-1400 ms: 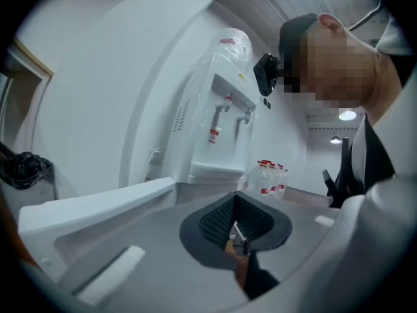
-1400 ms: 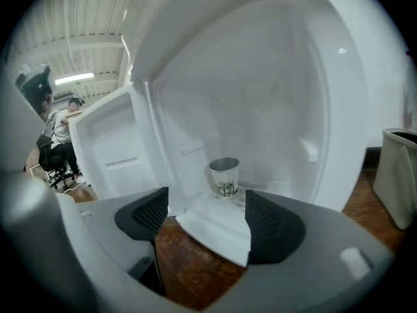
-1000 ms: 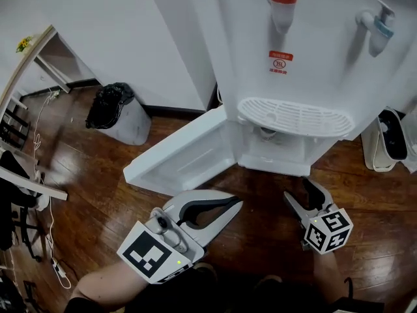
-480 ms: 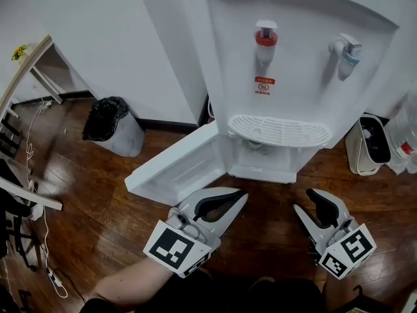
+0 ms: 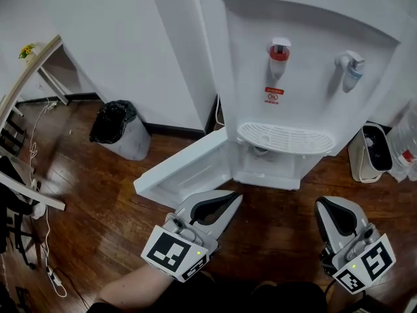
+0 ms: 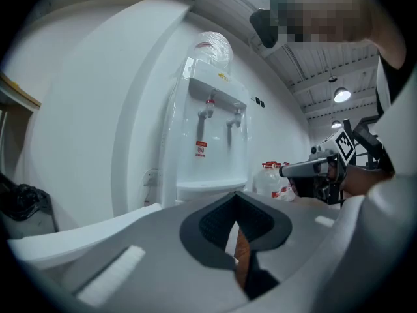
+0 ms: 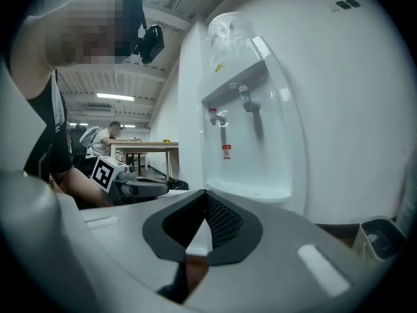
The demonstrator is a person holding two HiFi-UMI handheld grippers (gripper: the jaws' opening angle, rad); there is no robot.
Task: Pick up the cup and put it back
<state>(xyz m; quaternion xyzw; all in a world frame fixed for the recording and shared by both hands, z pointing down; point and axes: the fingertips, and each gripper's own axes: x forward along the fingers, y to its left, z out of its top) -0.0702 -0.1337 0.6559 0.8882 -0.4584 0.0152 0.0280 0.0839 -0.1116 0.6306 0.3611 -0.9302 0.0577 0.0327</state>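
Observation:
A white water dispenser (image 5: 306, 77) stands against the wall, with a red tap (image 5: 279, 52), a blue tap (image 5: 352, 64) and a drip tray (image 5: 287, 137). Its lower cabinet door (image 5: 186, 169) is swung open toward me. A small dark round thing (image 5: 260, 150) shows just under the tray; I cannot tell whether it is the cup. My left gripper (image 5: 236, 199) hangs low in front of the door, shut and empty. My right gripper (image 5: 328, 204) is at the lower right, shut and empty. In both gripper views the jaws (image 6: 236, 195) (image 7: 206, 194) meet with nothing between them.
A bin with a black bag (image 5: 117, 128) stands left of the dispenser. A small white appliance (image 5: 368, 152) and water bottles (image 5: 407, 145) sit at the right. A table edge (image 5: 29, 191) and cables (image 5: 45, 233) lie at the far left on the wooden floor.
The head view has tilted up and shows more of the dispenser. My right gripper has drawn back toward the lower right. The left gripper has hardly moved.

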